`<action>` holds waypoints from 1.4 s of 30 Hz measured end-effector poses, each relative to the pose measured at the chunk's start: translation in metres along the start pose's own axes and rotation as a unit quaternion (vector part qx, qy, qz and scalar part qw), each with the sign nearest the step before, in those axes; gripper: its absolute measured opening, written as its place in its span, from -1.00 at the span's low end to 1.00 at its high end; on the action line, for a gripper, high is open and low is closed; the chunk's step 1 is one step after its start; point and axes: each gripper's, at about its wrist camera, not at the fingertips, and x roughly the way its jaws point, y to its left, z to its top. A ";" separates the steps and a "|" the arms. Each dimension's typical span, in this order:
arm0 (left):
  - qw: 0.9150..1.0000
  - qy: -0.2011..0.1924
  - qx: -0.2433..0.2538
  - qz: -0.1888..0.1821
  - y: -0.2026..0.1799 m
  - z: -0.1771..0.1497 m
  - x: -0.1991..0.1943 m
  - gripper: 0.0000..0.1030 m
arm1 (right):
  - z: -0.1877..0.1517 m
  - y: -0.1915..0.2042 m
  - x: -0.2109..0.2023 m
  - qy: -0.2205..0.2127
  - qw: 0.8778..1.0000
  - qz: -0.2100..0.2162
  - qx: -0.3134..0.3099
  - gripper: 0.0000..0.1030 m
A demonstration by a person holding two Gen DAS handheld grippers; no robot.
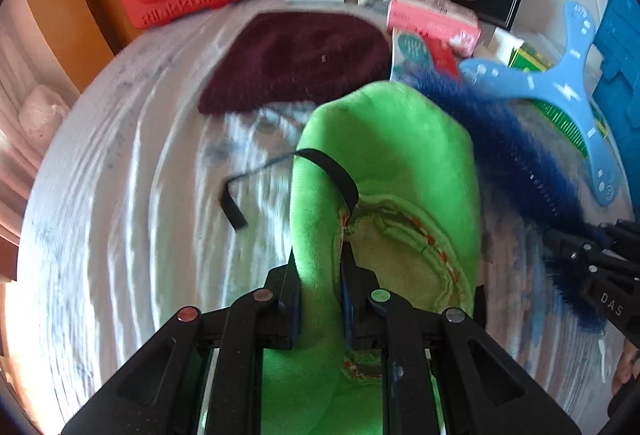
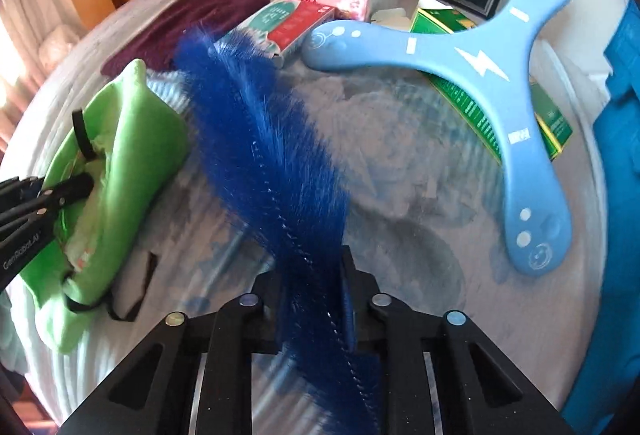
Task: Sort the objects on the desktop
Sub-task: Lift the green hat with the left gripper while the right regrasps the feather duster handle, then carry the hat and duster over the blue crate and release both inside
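Left hand-held gripper (image 1: 320, 299) clamped on green slipper (image 1: 384, 163), lifted over desk (image 1: 120, 195). Right hand-held gripper (image 2: 312, 299) clamped on blue brush (image 2: 272, 139). Both mid-carry, none placed. Boomerang (image 2: 480, 63), maroon hat (image 1: 296, 59), boxes unsorted at back. Judged early stage.

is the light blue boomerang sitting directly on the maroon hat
No, the boomerang lies across green boxes, well apart from the maroon hat.

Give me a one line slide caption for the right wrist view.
Right hand-held gripper clamps a fluffy dark blue bristle brush above the pale cloth-covered desktop, beside a light blue three-armed boomerang.
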 end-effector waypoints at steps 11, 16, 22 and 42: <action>0.979 -0.203 0.017 -0.021 -0.011 0.032 -0.151 -0.71 | 0.003 -0.010 -0.159 -0.180 0.982 0.031 0.042 -0.73; 0.959 -0.276 0.030 -0.053 -0.031 0.051 -0.212 -0.71 | 0.010 -0.013 -0.245 -0.264 0.963 0.001 0.044 -0.73; 0.923 -0.365 0.051 -0.106 -0.083 0.078 -0.293 -0.71 | 0.012 -0.035 -0.355 -0.360 0.930 -0.052 0.058 -0.73; 0.887 -0.331 0.153 -0.282 -0.392 0.091 -0.419 -0.71 | -0.064 -0.237 -0.549 -0.367 0.887 -0.253 0.122 -0.73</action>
